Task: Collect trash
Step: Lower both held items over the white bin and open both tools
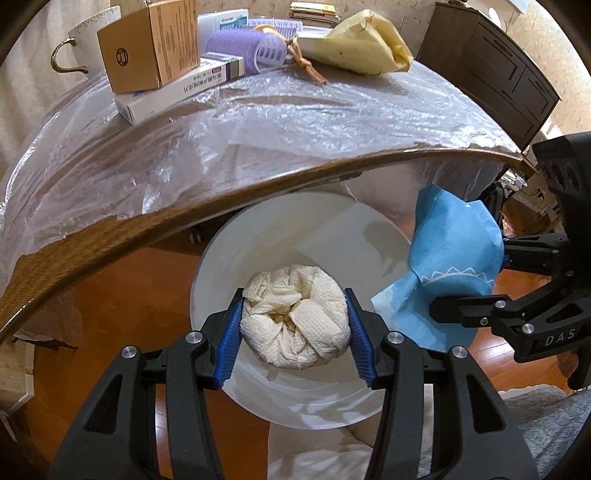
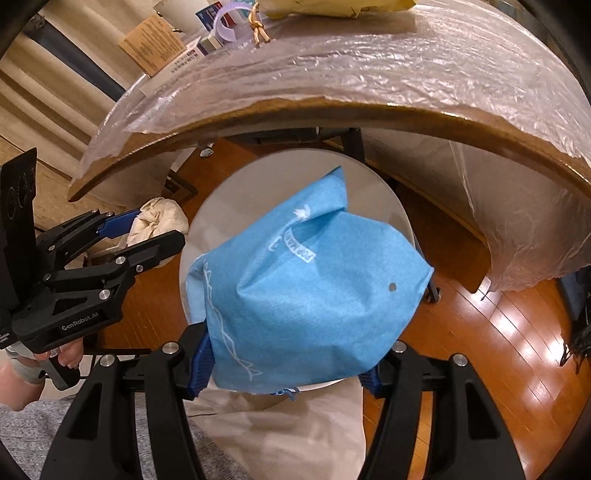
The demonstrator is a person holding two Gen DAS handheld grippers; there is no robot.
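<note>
A crumpled white paper towel wad (image 1: 295, 328) sits between the blue pads of my left gripper (image 1: 294, 299), which is shut on it above the open white bin (image 1: 218, 266). My right gripper (image 2: 288, 354) is shut on a crumpled blue non-woven bag (image 2: 314, 288) with white print, which hides most of the bin (image 2: 384, 192) below it. The left wrist view shows the right gripper (image 1: 469, 280) and the blue bag (image 1: 454, 251) over the bin's right rim. In the right wrist view, the left gripper (image 2: 159, 227) holds the wad (image 2: 162, 218) at the bin's left side.
The bin stands on a wooden floor (image 2: 480, 332), partly under a table edge (image 1: 332, 170) covered with clear plastic. On the table lie a cardboard box (image 1: 147, 44), purple hair rollers (image 1: 247, 46), a yellow paper bag (image 1: 365, 44) and a mug (image 1: 85, 33). A person's lap (image 2: 280, 435) is below.
</note>
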